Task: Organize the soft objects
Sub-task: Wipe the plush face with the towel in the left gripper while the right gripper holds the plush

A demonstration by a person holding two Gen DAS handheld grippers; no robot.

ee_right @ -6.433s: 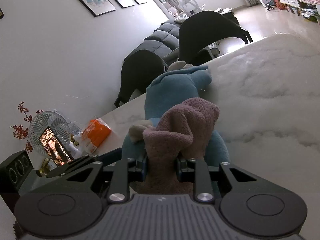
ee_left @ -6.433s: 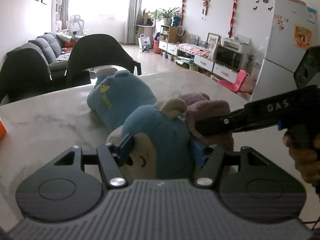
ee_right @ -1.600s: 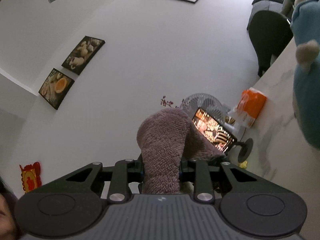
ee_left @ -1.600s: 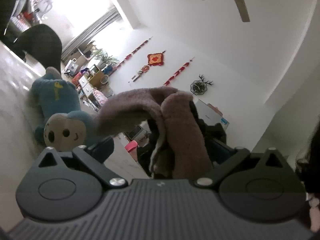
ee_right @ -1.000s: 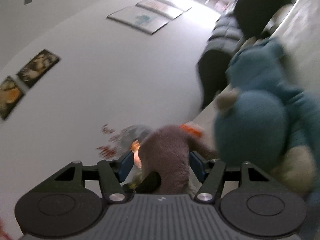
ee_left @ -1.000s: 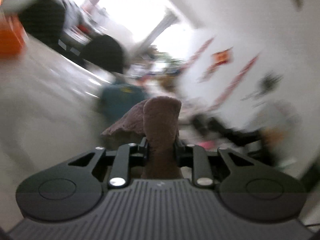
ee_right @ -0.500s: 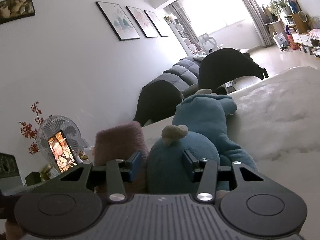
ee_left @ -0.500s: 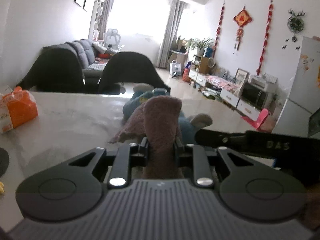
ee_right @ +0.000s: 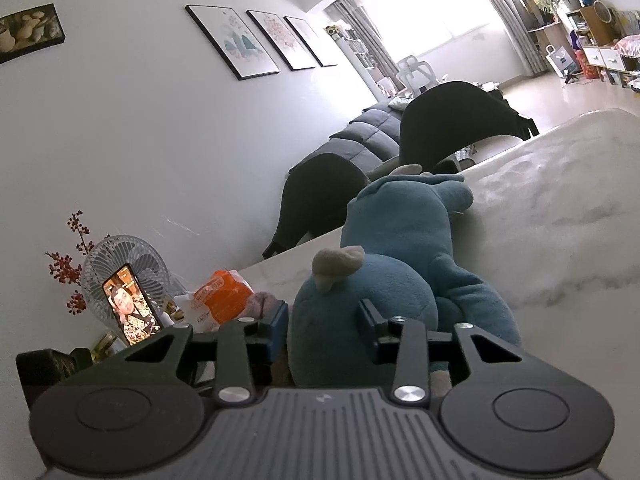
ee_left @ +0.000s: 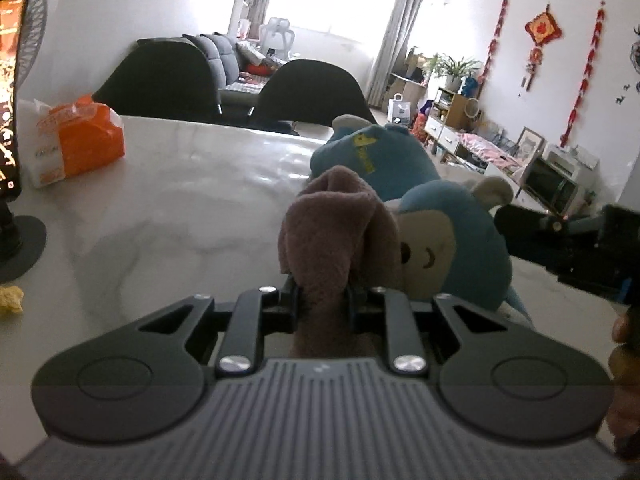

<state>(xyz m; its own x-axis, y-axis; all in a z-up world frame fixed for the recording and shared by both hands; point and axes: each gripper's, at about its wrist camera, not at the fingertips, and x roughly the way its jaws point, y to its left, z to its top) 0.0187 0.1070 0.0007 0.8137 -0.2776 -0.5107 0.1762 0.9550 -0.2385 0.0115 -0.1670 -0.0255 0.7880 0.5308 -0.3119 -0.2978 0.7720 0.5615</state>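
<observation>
My left gripper (ee_left: pixel 323 292) is shut on a bunched mauve towel (ee_left: pixel 336 220), held just above the marble table (ee_left: pixel 180 208). Right behind the towel lies a blue plush monkey (ee_left: pixel 448 248), face toward me. In the right wrist view the monkey's head (ee_right: pixel 360 308) fills the gap of my right gripper (ee_right: pixel 323 320). Its jaws are closing and the pads press into the plush. A bit of the towel (ee_right: pixel 262 304) shows left of that gripper. The right gripper (ee_left: pixel 508 228) reaches in from the right edge of the left wrist view.
An orange tissue pack (ee_left: pixel 76 140) and a phone on a round stand (ee_left: pixel 10 92) sit at the table's left, with a small fan (ee_right: pixel 124 268) behind. A yellow crumpled scrap (ee_left: pixel 10 298) lies near the stand. Two black chairs (ee_left: pixel 312 92) line the far edge.
The right gripper has let go of the towel and its jaws have narrowed onto the monkey's head. The left gripper, still holding the towel, has swung down toward the table beside the monkey.
</observation>
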